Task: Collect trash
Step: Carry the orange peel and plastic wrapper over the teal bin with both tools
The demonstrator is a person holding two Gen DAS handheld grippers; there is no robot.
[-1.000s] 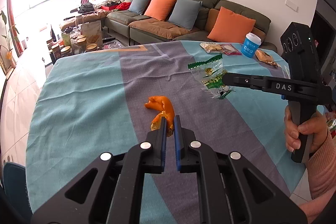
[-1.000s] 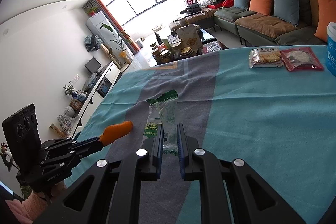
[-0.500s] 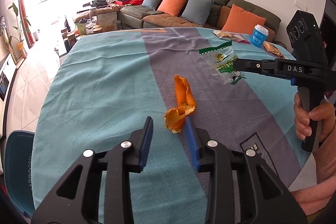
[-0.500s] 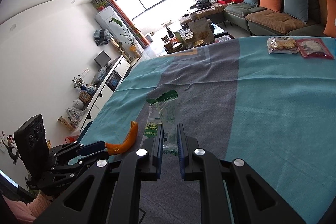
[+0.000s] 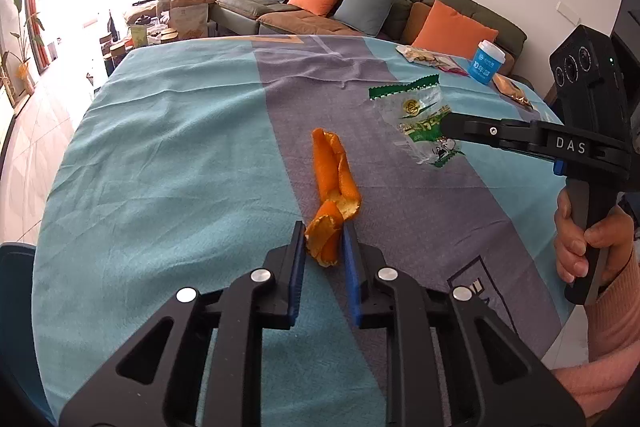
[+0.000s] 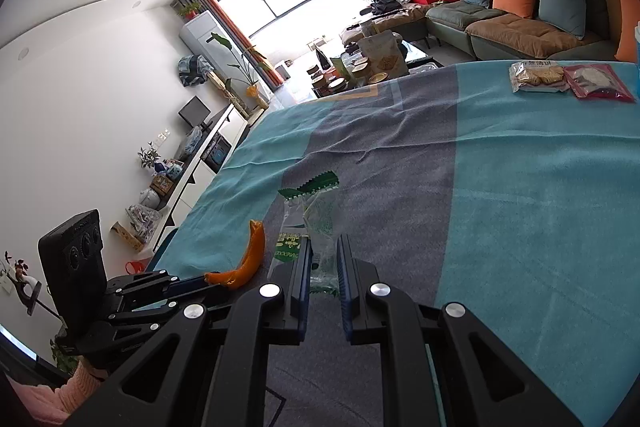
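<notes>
**Both grippers carry trash above the table**

Left wrist view: the left gripper (image 5: 322, 247) has just been closing; its fingers pinch the orange peel (image 5: 334, 187), lifting it off the table (image 5: 160, 167).

Right wrist view: the right gripper (image 6: 323, 267) stays nearly shut on the clear wrapper (image 6: 310, 223), so it cannot drop.

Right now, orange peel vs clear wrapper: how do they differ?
The orange peel is opaque, thick and curled; the clear wrapper is thin see-through plastic with green print. The peel sits between the left gripper pads, whose jaws have just been closing; the wrapper is pinched in the shut right gripper. Both are trash, held over the tablecloth.
</notes>
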